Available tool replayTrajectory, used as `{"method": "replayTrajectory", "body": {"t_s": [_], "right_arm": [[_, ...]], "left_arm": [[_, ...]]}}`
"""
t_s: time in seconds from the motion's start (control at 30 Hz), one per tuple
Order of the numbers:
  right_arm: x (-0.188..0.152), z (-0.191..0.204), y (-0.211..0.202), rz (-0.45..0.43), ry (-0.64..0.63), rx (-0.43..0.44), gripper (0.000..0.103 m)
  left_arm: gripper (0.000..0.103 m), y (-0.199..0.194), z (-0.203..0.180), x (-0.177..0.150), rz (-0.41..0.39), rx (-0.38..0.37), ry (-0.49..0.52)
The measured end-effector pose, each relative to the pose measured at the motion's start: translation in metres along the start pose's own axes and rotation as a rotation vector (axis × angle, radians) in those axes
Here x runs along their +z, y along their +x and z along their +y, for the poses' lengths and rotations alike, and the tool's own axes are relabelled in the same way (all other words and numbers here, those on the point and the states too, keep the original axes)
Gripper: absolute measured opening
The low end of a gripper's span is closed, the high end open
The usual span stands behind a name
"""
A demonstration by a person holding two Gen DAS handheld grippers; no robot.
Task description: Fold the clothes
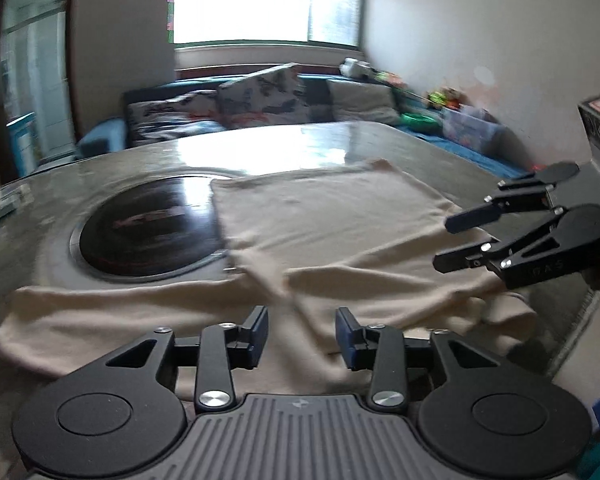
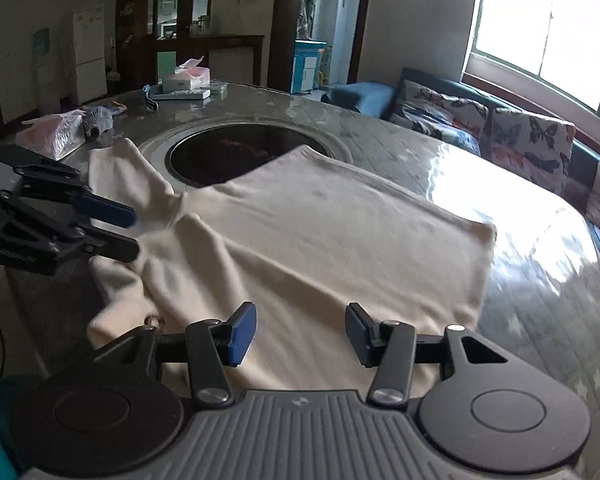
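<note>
glossy table (image 2: 520, 280), cream garment (image 2: 320, 240) beside its bare right edge

Blown-out window (image 1: 266, 0), table (image 2: 500, 200) glare, motion blur.

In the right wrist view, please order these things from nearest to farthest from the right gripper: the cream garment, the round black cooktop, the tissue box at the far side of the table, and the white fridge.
From the right gripper:
1. Cream garment, directly beneath and ahead of the fingers.
2. Round black cooktop, set in the table beyond the garment.
3. Tissue box, far table edge, to the left.
4. White fridge, against the back wall, farther left.
</note>
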State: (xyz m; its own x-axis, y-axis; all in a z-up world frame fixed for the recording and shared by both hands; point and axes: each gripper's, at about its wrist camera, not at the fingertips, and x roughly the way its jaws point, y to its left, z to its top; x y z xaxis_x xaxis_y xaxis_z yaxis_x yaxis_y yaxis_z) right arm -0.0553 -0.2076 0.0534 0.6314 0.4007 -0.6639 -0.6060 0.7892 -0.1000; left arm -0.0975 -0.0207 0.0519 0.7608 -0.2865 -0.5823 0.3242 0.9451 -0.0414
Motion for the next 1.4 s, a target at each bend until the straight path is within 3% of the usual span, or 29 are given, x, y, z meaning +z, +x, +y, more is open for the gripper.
{"method": "replayTrajectory", "body": {"t_s": [0.23, 0.47, 0.57, 0.83, 1.07, 1.27, 1.4], "right_arm": [[0.017, 0.018, 0.038, 0.028, -0.003, -0.010, 0.050], [0.029, 0.053, 0.043, 0.000, -0.092, 0.055, 0.053], [0.032, 0.059, 0.041, -0.009, -0.113, 0.043, 0.053], [0.027, 0.043, 0.038, 0.031, -0.046, -0.046, 0.053], [0.024, 0.071, 0.031, 0.000, -0.133, 0.081, 0.054], [0.030, 0.064, 0.035, 0.003, -0.076, 0.042, 0.055], [0.024, 0.075, 0.035, 0.013, -0.114, 0.107, 0.055]], "left_arm": [[0.048, -0.018, 0.050, -0.009, -0.010, 0.150, -0.145], [0.052, -0.026, 0.092, -0.012, -0.023, 0.264, -0.256], [0.054, -0.029, 0.103, -0.012, -0.034, 0.299, -0.292], [0.055, -0.026, 0.119, -0.015, -0.024, 0.345, -0.343], [0.055, -0.021, 0.123, -0.016, -0.011, 0.372, -0.365], [0.055, -0.020, 0.130, -0.016, -0.008, 0.394, -0.395], [0.055, -0.017, 0.133, -0.017, 0.000, 0.411, -0.412]]}}
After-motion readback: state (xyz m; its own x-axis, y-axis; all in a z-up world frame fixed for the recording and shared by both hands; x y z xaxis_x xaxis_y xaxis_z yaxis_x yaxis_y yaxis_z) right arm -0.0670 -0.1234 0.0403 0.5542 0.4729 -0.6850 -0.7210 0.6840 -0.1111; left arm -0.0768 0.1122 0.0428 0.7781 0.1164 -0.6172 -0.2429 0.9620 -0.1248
